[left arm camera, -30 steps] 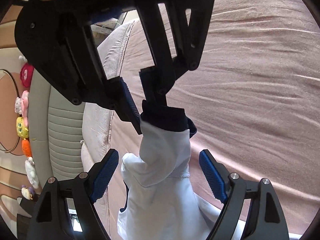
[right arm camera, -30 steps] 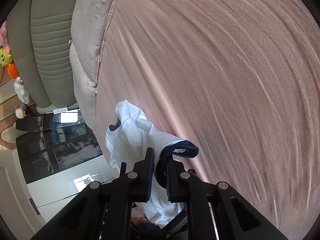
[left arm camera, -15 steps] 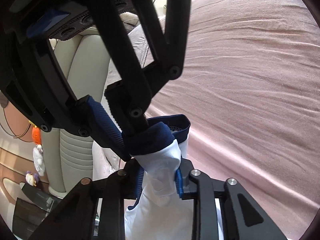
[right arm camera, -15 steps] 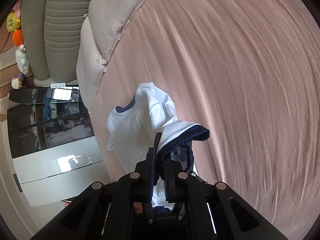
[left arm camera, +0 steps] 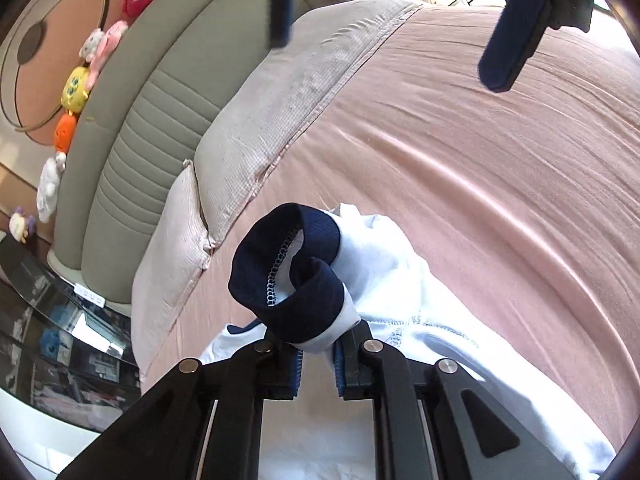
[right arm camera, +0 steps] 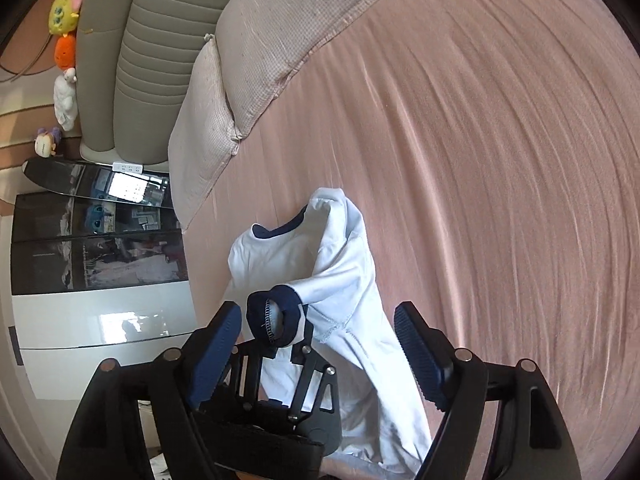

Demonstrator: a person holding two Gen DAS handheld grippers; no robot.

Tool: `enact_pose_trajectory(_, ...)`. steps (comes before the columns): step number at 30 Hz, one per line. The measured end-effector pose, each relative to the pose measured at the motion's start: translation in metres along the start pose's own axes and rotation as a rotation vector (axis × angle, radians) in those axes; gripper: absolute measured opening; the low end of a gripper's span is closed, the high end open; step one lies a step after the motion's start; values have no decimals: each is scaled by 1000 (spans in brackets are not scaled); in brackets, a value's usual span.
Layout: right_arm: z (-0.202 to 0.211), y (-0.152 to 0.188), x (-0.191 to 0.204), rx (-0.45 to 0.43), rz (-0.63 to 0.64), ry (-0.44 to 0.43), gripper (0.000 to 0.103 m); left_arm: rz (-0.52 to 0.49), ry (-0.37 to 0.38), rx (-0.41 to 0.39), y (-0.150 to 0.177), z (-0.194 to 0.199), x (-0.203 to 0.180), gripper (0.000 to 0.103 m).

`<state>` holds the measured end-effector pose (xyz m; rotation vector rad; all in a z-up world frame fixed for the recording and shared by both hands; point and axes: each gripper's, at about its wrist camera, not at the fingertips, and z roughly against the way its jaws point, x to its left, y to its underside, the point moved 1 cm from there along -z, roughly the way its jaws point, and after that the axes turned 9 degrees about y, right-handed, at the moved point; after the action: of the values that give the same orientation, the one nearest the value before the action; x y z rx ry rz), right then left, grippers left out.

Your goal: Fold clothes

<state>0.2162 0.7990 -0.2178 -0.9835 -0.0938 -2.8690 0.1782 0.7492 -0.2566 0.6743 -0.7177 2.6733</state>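
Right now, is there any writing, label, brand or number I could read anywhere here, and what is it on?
No text can be read.
The small white tag at the foot of the grey headboard carries dark marks, too small and blurred to read.
The white shirt and its navy cuff show no print or label.
The plush toys on the wall show faces only, no words.

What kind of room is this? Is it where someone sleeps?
Most likely a bedroom. A wide bed with a pink sheet fills the view, a pillow lies at its head against a padded headboard, and plush toys are lined up behind it.
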Motion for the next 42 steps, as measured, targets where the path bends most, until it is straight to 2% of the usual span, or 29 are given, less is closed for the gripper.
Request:
enact_pose_trajectory(2,-1,4,2,-30,57,77,79,90,61,23,8,-4,8,11)
enact_pose_trajectory(5,-19,12,1,-36,142,274,79,247,168,53,32,-12,3,11)
enact_pose_trajectory(7,-36,19,0,-28,179,356,79,345,218,64,52,-12,8,11)
enact_pose_trajectory(10,-58,29,2,-24,176,357,79,436,280,72,75,-14,15,12)
enact_pose_trajectory(15,-84,40,10,-35,182,350,79,490,373,102,100,-24,21,12)
enact_pose_trajectory(18,-100,48,12,-20,189,371,78,506,403,141,110,-25,24,12)
enact_pose_trajectory(22,-118,57,14,-8,208,405,78,637,542,187,124,-24,39,13)
enact_pose_trajectory(25,-125,64,17,-24,254,477,78,720,602,197,132,-21,56,17)
enact_pose_trajectory(29,-124,68,15,-27,263,495,79,743,626,191,134,-15,78,24)
enact_pose_trajectory(37,-117,76,-6,-28,281,553,79,719,642,144,120,-2,126,27)
enact_pose_trajectory(38,-116,77,-7,-29,289,555,79,710,645,135,117,-4,132,33)
enact_pose_trajectory(39,-115,79,-8,-30,296,558,79,701,649,129,113,-8,136,48)
enact_pose_trajectory(41,-112,80,-11,-34,307,561,79,669,681,130,104,-21,137,68)
enact_pose_trajectory(42,-110,81,-12,-38,310,563,79,643,705,126,100,-27,135,68)
